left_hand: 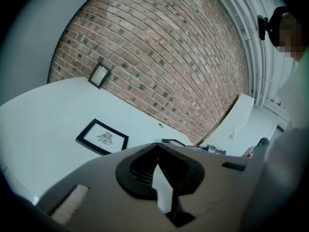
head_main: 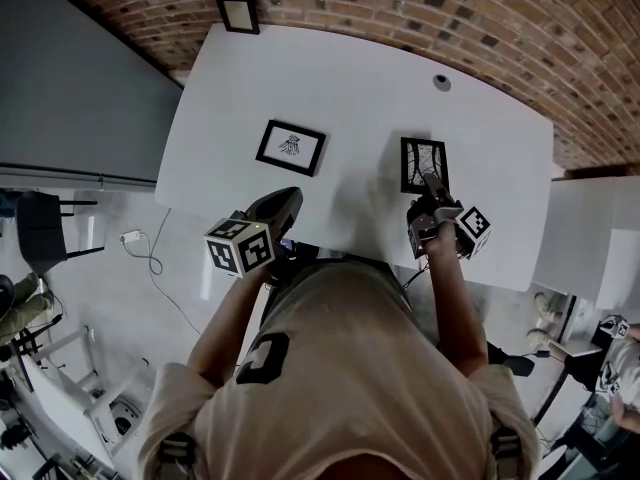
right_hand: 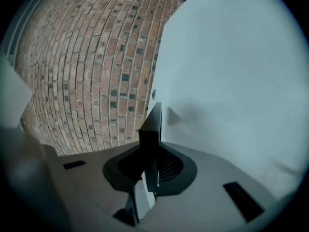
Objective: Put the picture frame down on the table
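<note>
Presently, right tool (head_main: 432, 188) grasping upright picture frame (head_main: 420, 158), left tool (head_main: 288, 201) clenched empty, white table (head_main: 380, 88)

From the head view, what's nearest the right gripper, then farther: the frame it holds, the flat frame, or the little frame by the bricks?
1. Held picture frame: in the right gripper's jaws.
2. Flat picture frame: table middle, leftward.
3. Little frame: far-left edge, by the brick wall.
</note>
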`<state>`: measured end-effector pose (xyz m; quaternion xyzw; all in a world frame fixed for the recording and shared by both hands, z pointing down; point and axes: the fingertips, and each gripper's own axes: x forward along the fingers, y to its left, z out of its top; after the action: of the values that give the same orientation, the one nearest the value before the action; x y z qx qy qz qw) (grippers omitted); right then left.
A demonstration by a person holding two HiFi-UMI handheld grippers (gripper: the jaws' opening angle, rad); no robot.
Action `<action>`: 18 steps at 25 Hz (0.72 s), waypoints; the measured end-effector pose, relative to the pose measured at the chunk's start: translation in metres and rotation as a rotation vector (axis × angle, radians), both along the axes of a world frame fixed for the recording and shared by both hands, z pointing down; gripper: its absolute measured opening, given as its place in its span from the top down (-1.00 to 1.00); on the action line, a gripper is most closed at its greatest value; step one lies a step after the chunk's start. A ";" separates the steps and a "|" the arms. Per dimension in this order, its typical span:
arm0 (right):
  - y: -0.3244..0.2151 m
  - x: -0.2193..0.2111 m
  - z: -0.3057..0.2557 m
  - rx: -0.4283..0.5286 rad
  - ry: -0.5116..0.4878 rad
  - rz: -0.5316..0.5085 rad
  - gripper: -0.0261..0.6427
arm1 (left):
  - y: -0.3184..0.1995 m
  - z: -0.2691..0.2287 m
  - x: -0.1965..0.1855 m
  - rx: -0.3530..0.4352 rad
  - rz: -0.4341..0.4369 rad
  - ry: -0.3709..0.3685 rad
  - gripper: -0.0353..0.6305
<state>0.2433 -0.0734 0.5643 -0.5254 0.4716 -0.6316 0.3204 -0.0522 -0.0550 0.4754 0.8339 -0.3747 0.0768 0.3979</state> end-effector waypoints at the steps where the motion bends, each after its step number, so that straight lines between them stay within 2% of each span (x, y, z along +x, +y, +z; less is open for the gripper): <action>1: -0.002 0.000 0.002 -0.002 -0.001 0.003 0.83 | -0.001 0.000 -0.001 -0.002 -0.002 -0.002 0.88; 18: -0.019 -0.004 0.027 -0.052 0.029 -0.004 0.83 | -0.008 0.005 -0.007 -0.015 -0.018 -0.014 0.88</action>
<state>0.2392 -0.0920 0.5918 -0.5415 0.4607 -0.6368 0.2984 -0.0594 -0.0625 0.4805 0.8269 -0.3844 0.0816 0.4023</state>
